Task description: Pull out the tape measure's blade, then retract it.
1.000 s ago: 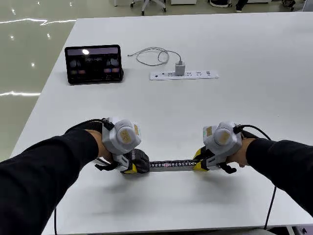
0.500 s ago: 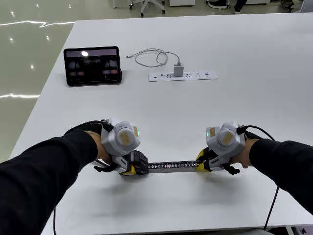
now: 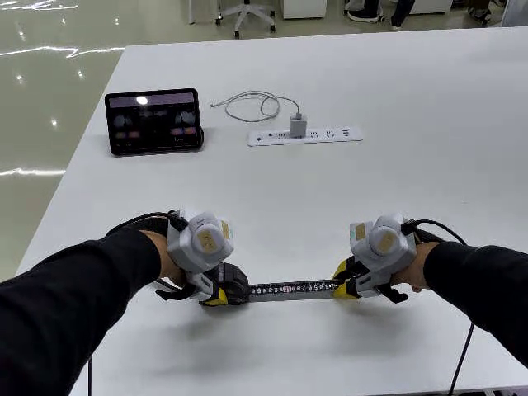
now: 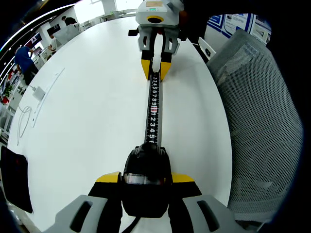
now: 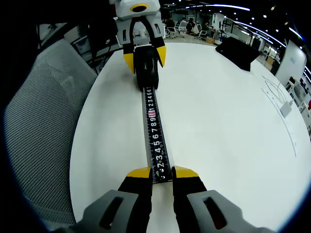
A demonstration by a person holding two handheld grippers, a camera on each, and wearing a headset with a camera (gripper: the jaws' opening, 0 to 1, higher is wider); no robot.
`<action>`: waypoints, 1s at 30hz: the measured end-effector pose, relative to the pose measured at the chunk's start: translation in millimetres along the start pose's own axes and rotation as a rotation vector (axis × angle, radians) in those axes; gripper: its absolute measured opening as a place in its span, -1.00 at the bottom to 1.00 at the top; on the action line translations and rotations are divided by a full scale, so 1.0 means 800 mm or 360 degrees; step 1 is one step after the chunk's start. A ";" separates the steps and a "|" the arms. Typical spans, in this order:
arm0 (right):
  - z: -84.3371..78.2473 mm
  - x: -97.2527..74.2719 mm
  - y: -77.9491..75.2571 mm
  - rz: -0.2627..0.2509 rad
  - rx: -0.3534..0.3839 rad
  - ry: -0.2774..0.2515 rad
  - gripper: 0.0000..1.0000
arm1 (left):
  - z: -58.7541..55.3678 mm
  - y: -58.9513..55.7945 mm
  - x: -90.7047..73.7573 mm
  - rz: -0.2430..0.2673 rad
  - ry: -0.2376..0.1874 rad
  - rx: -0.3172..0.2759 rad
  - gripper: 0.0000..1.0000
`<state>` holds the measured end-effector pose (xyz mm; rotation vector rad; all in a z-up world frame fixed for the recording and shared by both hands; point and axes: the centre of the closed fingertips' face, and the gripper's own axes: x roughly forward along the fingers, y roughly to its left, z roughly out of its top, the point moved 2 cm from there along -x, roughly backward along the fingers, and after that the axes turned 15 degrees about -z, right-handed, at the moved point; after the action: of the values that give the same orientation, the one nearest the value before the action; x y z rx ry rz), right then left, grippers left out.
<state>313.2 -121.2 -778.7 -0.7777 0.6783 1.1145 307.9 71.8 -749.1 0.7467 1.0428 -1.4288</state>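
A black tape measure case (image 3: 232, 285) (image 4: 146, 177) (image 5: 146, 66) rests on the white table near the front edge, and my left gripper (image 3: 216, 291) (image 4: 146, 180) is shut on it. Its blade (image 3: 293, 288) (image 4: 153, 104) (image 5: 154, 131) lies flat on the table, drawn out to the right, numbers facing up. My right gripper (image 3: 342, 286) (image 5: 161, 174) is shut on the blade's end. The two grippers face each other along the blade.
A tablet (image 3: 154, 121) stands at the back left of the table (image 3: 412, 165). A white power strip (image 3: 305, 135) with a charger and a looped cable (image 3: 256, 103) lies behind the middle. A mesh chair (image 4: 252, 126) is at the table's near edge.
The blade's visible stretch between the grippers has grown a little as the right gripper moved right. The head camera has tilted, shifting the whole scene down.
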 end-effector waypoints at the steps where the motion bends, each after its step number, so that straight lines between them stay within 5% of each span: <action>1: -0.002 -0.001 0.000 0.0000 0.0003 -0.0001 -0.78 | 0.000 -0.001 0.000 -0.0001 0.0000 0.0000 -0.36; 30: -0.020 -0.015 -0.005 -0.0025 0.0053 -0.0007 -0.78 | 0.000 -0.001 0.000 0.0014 -0.0007 0.0010 -0.36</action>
<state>312.1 -141.4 -777.6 -0.7509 0.6844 1.0881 307.3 71.6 -748.9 0.7514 1.0306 -1.4260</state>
